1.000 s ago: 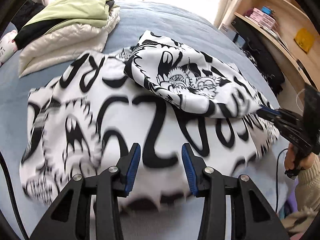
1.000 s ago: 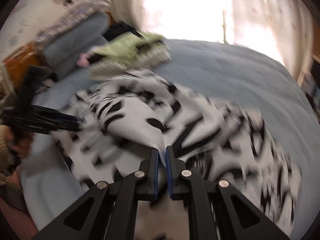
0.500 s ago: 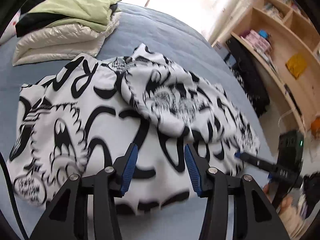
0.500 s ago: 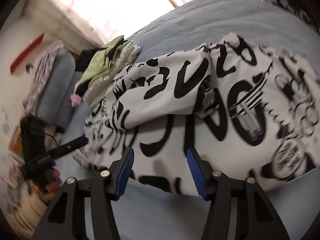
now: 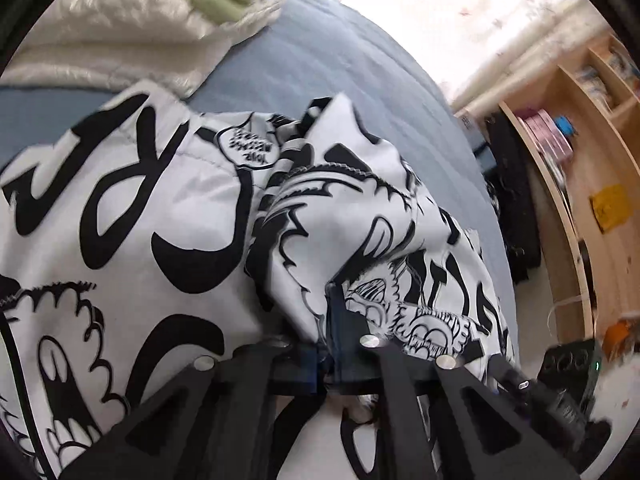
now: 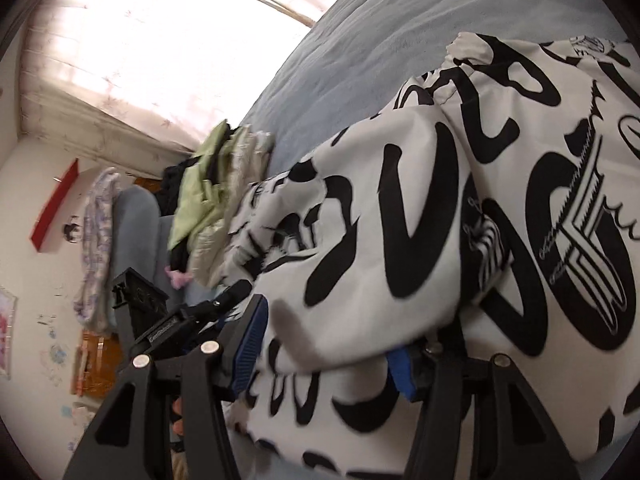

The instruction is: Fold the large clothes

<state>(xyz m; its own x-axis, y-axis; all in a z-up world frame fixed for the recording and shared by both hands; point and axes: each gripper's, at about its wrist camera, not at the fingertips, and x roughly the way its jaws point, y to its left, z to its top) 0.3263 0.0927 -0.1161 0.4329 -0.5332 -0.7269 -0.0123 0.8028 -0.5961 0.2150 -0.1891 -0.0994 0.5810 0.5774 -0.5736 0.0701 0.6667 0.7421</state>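
White fabric printed with heavy black lettering and cartoon teeth fills both views: the garment (image 5: 132, 216) lies spread over a grey-blue bed (image 5: 320, 56), with one flap folded back over its middle. In the left wrist view, the left gripper (image 5: 326, 320) at lower centre has its jaws pressed together on a pinched ridge of that folded flap. A round patch on the cloth (image 5: 250, 150) carries small writing, too blurred to read. At the upper left of that frame sits a stack of folded clothes (image 5: 132, 16), green over quilted cream. Wooden shelves (image 5: 580, 168) run down the right edge.

In the right wrist view the right gripper (image 6: 324, 356) stands at the bottom with its blue pads (image 6: 250, 344) apart and closing; a fold of the garment (image 6: 400, 208) hangs between them, and the left pad stands clear of it. Large black letters cross the cloth, no whole word legible. The other gripper's body at lower left bears a small white label, unreadable.
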